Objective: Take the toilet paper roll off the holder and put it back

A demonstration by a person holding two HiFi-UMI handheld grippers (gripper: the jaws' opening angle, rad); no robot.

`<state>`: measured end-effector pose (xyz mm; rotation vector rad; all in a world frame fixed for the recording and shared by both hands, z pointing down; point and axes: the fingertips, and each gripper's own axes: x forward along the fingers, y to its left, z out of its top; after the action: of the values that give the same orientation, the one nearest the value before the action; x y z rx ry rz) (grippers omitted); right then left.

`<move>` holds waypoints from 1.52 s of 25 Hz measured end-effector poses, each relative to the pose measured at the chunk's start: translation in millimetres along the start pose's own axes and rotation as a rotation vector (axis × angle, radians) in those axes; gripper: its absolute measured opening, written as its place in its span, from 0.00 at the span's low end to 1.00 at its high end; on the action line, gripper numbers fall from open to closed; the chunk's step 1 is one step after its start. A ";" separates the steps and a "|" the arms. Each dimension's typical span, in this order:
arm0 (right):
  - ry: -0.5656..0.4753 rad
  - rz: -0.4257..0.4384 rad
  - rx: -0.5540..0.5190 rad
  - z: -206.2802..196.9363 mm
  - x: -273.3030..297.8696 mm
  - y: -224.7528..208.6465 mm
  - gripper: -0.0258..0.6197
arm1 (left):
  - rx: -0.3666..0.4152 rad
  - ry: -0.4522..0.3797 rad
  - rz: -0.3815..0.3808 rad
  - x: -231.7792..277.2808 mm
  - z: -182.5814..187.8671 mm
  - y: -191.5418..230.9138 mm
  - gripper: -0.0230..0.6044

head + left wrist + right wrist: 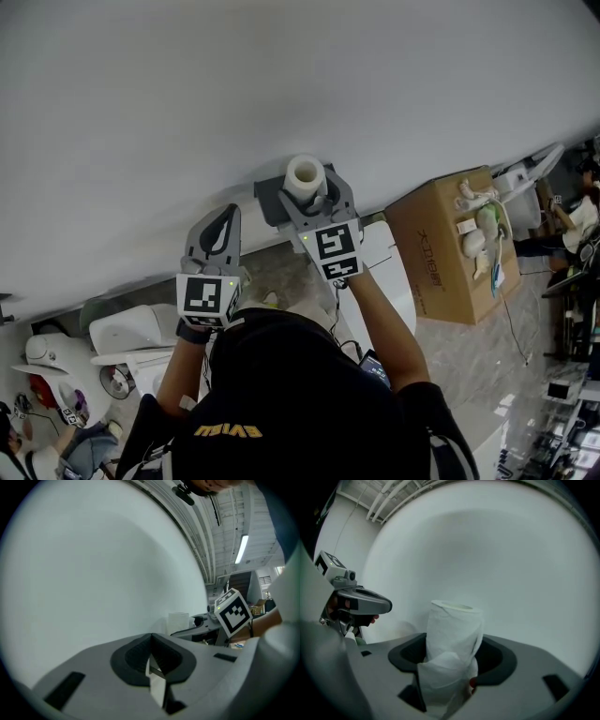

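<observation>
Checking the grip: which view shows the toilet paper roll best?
Right gripper view: the toilet paper roll stands upright between the right gripper's jaws. Head view shows mainly its top; left gripper view, a small far-off shape.

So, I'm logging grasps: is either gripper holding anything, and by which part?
The right gripper grips the toilet paper roll by its lower sides; the left gripper is shut and empty.

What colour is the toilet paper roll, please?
The toilet paper roll is white, clearest in the right gripper view.
</observation>
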<state>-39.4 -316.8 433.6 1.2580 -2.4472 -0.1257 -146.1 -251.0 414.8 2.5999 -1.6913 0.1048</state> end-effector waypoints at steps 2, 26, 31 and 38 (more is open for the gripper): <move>-0.003 -0.002 -0.002 0.7 -0.3 0.7 0.52 | 0.000 0.001 -0.006 0.3 -0.4 -2.5 0.05; -0.038 -0.030 -0.032 1.9 -1.6 -0.5 0.54 | -0.007 0.011 0.000 -2.2 -7.3 -9.0 0.05; -0.038 -0.031 -0.001 2.0 -5.7 -2.5 0.54 | -0.009 0.012 0.011 -5.8 -5.8 -7.6 0.05; -0.025 -0.042 0.023 2.1 -10.1 1.7 0.55 | -0.008 0.009 0.019 -13.2 -6.8 3.7 0.05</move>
<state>-36.2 -307.9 429.1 1.3260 -2.4510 -0.1252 -155.1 -240.0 420.6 2.5741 -1.7105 0.1106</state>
